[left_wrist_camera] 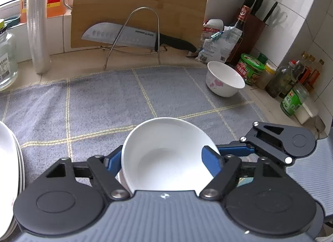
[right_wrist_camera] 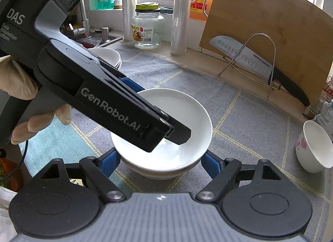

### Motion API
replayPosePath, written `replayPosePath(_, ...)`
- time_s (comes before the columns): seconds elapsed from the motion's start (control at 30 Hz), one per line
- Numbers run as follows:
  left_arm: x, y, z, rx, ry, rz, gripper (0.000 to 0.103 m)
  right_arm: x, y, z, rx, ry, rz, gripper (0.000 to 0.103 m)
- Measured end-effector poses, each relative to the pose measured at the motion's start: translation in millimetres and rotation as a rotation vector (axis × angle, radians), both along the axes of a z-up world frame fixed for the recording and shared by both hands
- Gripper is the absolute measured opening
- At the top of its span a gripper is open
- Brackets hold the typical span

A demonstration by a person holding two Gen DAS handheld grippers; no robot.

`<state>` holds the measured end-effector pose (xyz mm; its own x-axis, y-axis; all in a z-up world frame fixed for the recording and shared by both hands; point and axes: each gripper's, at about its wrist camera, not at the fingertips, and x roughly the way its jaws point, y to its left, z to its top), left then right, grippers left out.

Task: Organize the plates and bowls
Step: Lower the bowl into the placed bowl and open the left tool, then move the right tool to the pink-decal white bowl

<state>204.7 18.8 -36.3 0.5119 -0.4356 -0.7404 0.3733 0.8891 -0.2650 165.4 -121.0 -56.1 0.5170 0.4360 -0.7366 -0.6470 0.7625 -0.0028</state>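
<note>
A white dish (right_wrist_camera: pixel 164 125) is seen between the blue pads of the right tool (right_wrist_camera: pixel 160 162), atop a bowl (right_wrist_camera: pixel 154 172) on the cloth-covered tabletop (right_wrist_camera: pixel 239 117). Both tools are parted. The left tool (left_wrist_camera: pixel 166 162) straddles the dish's rim, one pad inside, apparently not pressing. A flowered bowl (left_wrist_camera: pixel 224 78) stands well ahead, to the right; plates (left_wrist_camera: pixel 9 158) lie left.

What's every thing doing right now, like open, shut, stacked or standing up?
Top bowl, upright, nested in lower bowl.
Flowered bowl, upright, empty.
Plates, stacked.
Knife, resting in wire rack.
Jar, lid on.
Left claw, open, straddling top bowl's rim.
Right claw, open around the bowls.
</note>
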Motion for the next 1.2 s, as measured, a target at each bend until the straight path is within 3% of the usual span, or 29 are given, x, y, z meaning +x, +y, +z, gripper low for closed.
replayPosePath(0.1, -3, 0, 4, 0.024, -0.034, 0.024, 0.085, -2, -2, 0, -0.001, -0.016, -0.005, 0.103)
replayPosePath(0.37, -6, 6, 14, 0.017, -0.088, 0.031, 0.086, -3, -4, 5, 0.011, -0.043, -0.006, 0.103)
replayPosePath(0.53, -15, 4, 23, -0.052, -0.11, -0.028, 0.09, -4, -5, 2, -0.004, -0.039, -0.018, 0.103)
replayPosePath(0.9, -12, 5, 11, -0.077, -0.081, -0.054, 0.091, -9, -9, 0, -0.03, -0.03, -0.075, 0.103)
replayPosePath(1.0, -14, 4, 15, -0.068, -0.125, -0.061, 0.092, -14, -11, 1, -0.055, -0.031, -0.104, 0.103)
replayPosePath(1.2, -25, -16, 30, 0.009, -0.301, -0.054, 0.096, -26, -39, 6, -0.1, -0.041, -0.191, 0.103)
